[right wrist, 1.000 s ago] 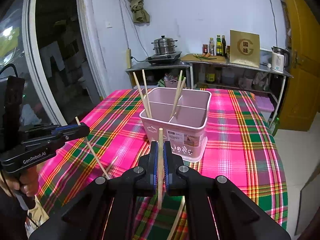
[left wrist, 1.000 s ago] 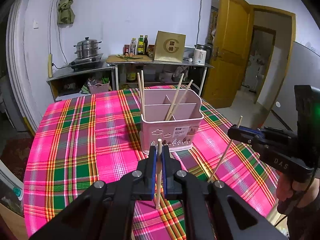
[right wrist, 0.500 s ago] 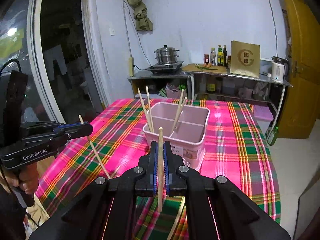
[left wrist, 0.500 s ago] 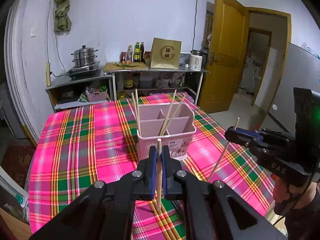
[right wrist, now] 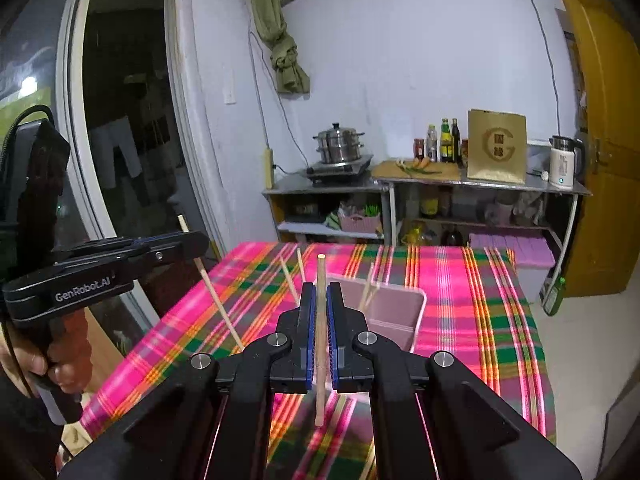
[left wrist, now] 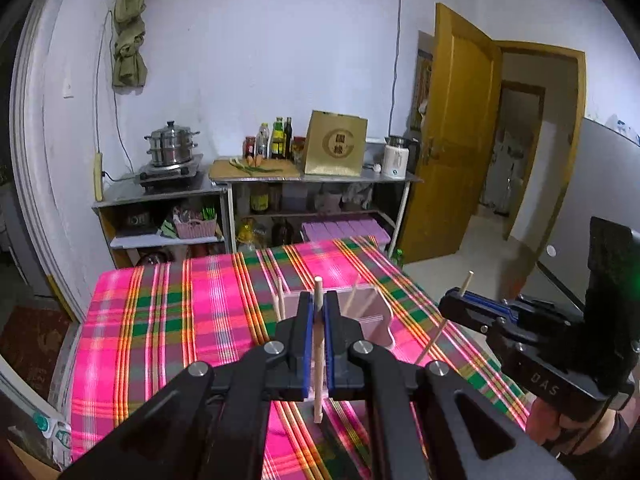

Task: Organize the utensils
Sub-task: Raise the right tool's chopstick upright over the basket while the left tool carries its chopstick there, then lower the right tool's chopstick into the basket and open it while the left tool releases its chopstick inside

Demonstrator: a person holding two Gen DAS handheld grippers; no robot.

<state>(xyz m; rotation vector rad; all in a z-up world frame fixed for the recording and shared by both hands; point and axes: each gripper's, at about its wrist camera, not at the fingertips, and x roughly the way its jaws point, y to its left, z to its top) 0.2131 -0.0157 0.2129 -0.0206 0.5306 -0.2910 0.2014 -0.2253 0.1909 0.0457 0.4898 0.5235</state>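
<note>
A pink divided utensil basket stands on the plaid tablecloth, with several wooden chopsticks upright in it; it also shows in the right wrist view. My left gripper is shut on a wooden chopstick held upright, above and short of the basket. My right gripper is shut on another wooden chopstick, also upright. Each gripper shows in the other's view, the right one at the right, the left one at the left, each with its stick slanting down.
The pink and green plaid table fills the foreground. Behind it stand metal shelves with a steamer pot, bottles, a gold box and a kettle. An open wooden door is at the right, a glass door at the left.
Both grippers have risen and pulled back from the basket, still holding their chopsticks. The basket now looks smaller and sits lower, partly hidden behind the fingers.
</note>
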